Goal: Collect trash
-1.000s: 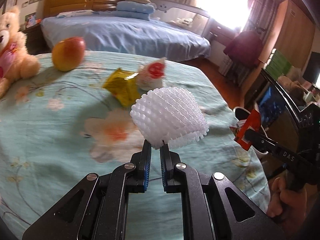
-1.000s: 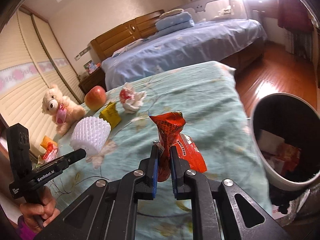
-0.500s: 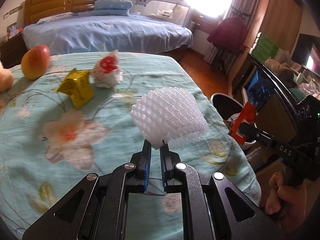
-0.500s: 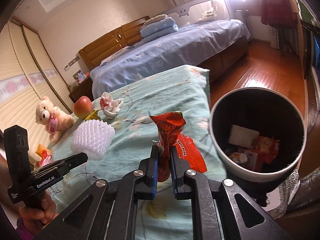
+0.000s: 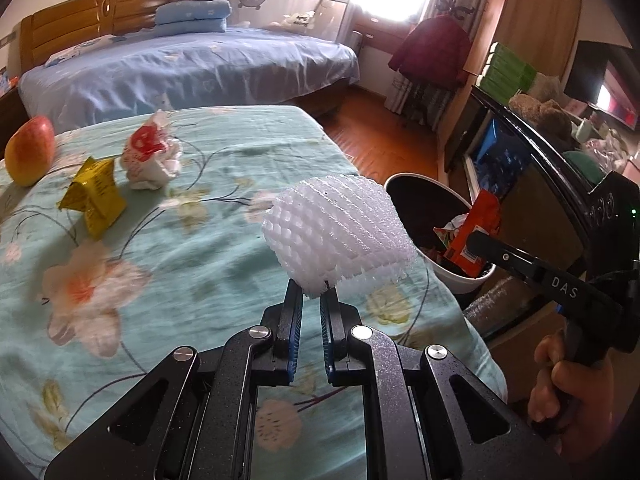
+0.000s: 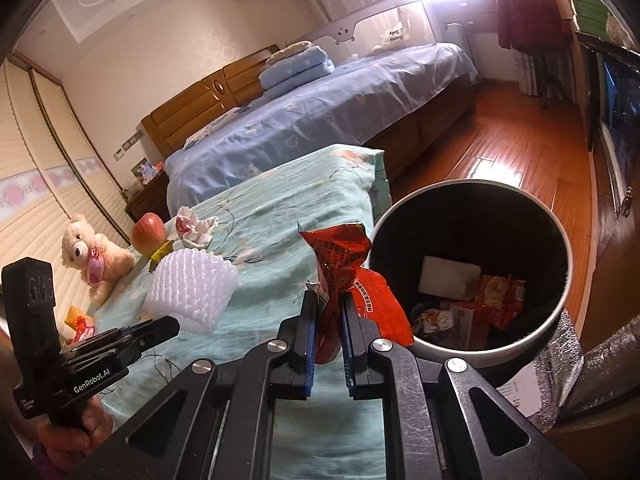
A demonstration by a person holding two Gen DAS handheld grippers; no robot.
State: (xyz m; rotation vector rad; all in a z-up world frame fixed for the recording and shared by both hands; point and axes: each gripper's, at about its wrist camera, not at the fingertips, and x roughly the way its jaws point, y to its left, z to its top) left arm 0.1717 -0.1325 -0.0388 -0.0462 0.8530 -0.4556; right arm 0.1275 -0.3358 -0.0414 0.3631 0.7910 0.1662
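Trash is in both tools at once. A white foam fruit net (image 5: 336, 232) is pinched by its lower edge in the left tool (image 5: 311, 300), which holds it up above the near right part of the bench (image 5: 192, 272). A red snack wrapper (image 6: 344, 280) stands upright between the pressed-together pads of the right tool (image 6: 328, 304), its crumpled top raised and its lower flap hanging toward the bin. In the left wrist view the same wrapper (image 5: 472, 232) sits just over the rim of the trash bin (image 5: 460, 276).

That bin (image 6: 560, 304), white outside and dark inside, stands on the wooden floor (image 6: 520, 152) just beside the bench's end. Inside lie a pale flat card, a small box and several red and orange wrappers.

More litter rests on the flowered teal cloth: a crumpled yellow packet (image 5: 96, 196) and, just beside it, a crumpled white and red bag (image 5: 150, 156). A red-yellow apple (image 5: 30, 150) lies near them, toward the far left edge. A teddy bear (image 6: 94, 256) sits further left, with an orange packet (image 6: 78, 320) near it.

A person's hand (image 5: 568, 384) grips the right tool's handle. Beyond the bench stands a bed (image 5: 180, 68) with blue bedding.
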